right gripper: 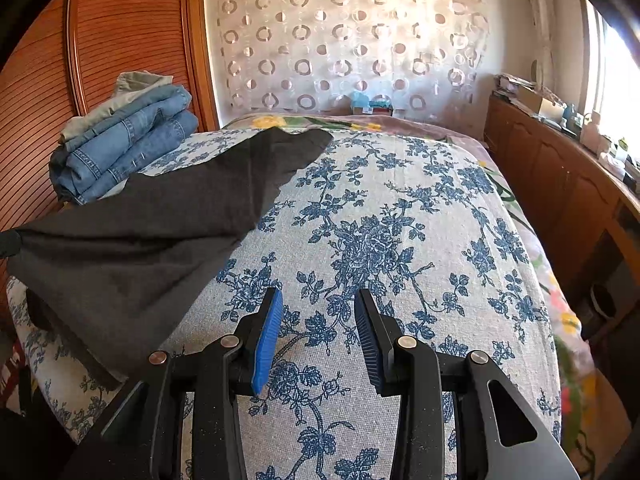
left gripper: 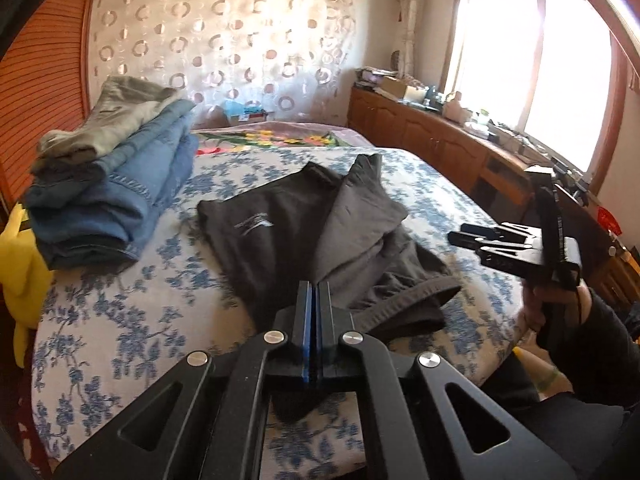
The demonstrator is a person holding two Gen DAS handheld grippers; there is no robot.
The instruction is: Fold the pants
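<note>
A bed (right gripper: 400, 208) with a blue-flowered cover fills both views, and on its left side, against a slatted wooden wardrobe (right gripper: 36, 92), sits a stack of folded jeans (left gripper: 116, 200) with a pale grey-green garment on top. The dark grey pants (left gripper: 320, 232) lie partly folded in the middle of the bed, one leg laid over the other, the waistband end nearest the camera in the left wrist view and a small pale logo showing on the left panel. The left gripper (left gripper: 314, 300) sits low at that near edge, its blue-padded fingers pressed together with no gap; whether cloth is pinched between them cannot be told. In the right wrist view the pants (right gripper: 132, 240) spread off to the left, well clear of the right gripper (right gripper: 318, 320), whose jaws stand wide apart over bare flowered cover with nothing between them. From the left wrist view the right gripper (left gripper: 480, 246) is held above the bed's right edge, beside the pants and not touching them.
</note>
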